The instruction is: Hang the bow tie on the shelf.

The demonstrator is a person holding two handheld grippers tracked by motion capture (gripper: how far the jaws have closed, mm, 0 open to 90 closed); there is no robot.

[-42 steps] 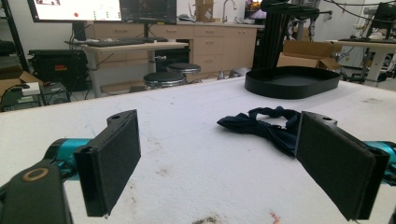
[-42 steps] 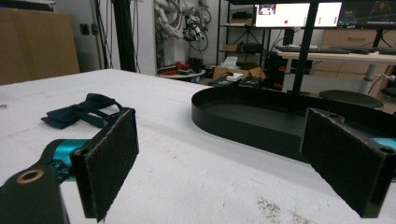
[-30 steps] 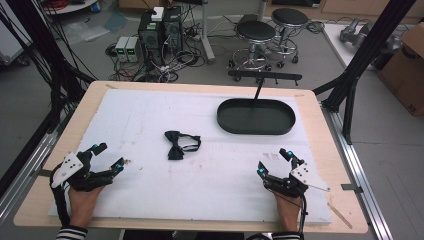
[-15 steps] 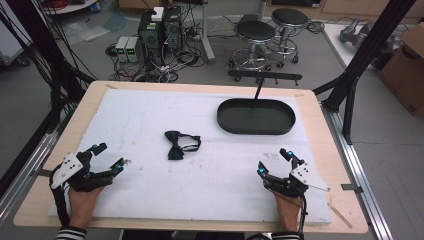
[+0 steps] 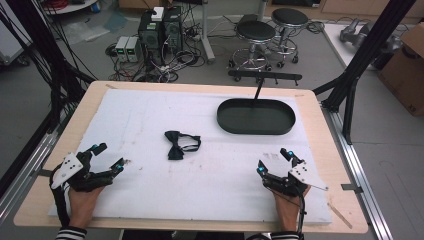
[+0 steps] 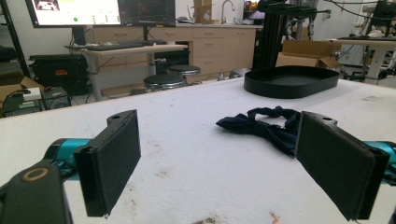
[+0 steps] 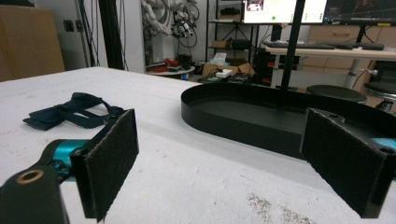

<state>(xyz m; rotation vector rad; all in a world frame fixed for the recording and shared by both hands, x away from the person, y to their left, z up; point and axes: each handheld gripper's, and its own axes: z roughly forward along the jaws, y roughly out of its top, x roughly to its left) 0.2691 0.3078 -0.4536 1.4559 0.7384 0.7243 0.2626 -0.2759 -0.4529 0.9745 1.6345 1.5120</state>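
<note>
Fingers (image 6: 112,163) of both grippers spread wide, holding nothing.

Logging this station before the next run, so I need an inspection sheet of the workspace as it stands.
Surface: white mat on a wooden table, smudged with dark marks near the front.
Job's things: dark bow tie lying flat mid-mat; black oval tray at the far right, nothing in it.
Clutter: nothing seen on the mat.
Grippers: left claw and right claw both open, holding nothing, near the front edge, apart from the bow tie.
Cables: a black cable trails from the right claw along the hand.
Surroundings: stools, computer boxes and floor wiring behind the table.
</note>
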